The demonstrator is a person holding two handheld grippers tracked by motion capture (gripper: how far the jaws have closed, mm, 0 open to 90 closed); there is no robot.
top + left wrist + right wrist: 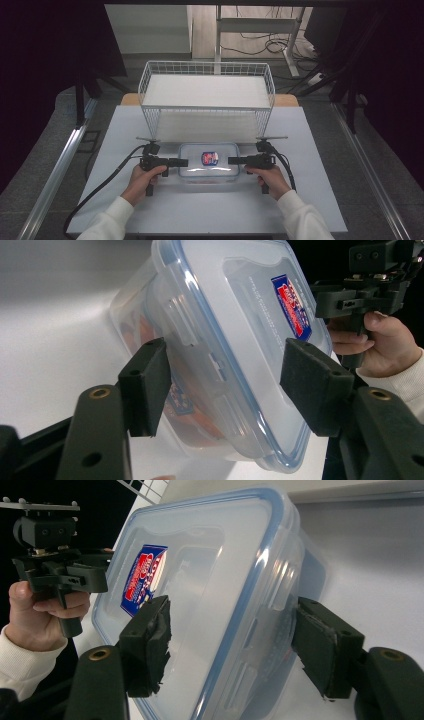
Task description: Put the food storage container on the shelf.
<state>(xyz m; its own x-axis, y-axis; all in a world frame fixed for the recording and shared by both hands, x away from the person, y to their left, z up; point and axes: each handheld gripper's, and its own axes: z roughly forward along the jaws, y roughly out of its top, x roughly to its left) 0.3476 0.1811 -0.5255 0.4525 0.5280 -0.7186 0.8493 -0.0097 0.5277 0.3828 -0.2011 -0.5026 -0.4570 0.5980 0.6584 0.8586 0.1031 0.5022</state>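
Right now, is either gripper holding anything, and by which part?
Both straddle the clear lidded container: left gripper at its left end, right gripper at its right end, fingers above and below the rim. Firm clamping cannot be told.

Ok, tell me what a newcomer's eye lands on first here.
First the clear plastic container with its blue-rimmed lid and red-and-blue label, at the table's near middle. The left gripper and right gripper flank its two ends, jaws open around it. Behind stands a white wire basket on legs.
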